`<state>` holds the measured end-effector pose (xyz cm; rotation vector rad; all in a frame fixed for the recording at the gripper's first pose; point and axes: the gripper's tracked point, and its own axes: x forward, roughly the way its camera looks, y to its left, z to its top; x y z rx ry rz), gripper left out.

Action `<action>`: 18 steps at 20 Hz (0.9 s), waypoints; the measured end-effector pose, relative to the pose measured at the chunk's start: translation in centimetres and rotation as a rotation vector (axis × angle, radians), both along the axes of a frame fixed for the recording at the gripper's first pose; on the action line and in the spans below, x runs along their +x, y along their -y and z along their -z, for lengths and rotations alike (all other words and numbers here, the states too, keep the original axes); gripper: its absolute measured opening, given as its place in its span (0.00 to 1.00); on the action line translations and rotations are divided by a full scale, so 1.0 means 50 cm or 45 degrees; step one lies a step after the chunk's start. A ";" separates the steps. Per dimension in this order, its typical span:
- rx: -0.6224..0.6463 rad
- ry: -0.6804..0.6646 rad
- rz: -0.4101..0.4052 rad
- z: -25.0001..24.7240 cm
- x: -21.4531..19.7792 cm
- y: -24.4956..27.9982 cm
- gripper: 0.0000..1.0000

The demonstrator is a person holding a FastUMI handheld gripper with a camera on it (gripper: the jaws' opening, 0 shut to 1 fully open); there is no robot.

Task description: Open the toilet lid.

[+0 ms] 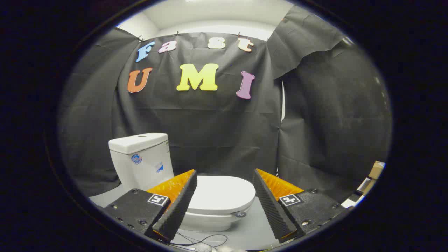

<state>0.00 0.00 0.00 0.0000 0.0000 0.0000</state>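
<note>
1 toilet (196, 182), lid (220, 192) down; gripper (224, 176) spread wide above it.

The toilet lid (220, 190), seen between the fingers, is plain white. The tank (141, 159), beyond the fingers, is white too and carries 2 small stickers, blue with white. The floor (252, 231) is pale grey. The booth wall (210, 140) is black cloth.

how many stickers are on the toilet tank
2, both on the tank's side face: a round sticker toward its back, and a small sticker lower, nearer the closed lid. Other faces may hide more. The gripper's fingers are open, holding nothing.
</note>
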 end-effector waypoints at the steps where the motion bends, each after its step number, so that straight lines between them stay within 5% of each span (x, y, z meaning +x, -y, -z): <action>1: 0.003 0.000 -0.002 0.002 0.001 -0.001 1.00; 18: 0.060 0.006 -0.043 -0.017 0.074 -0.004 1.00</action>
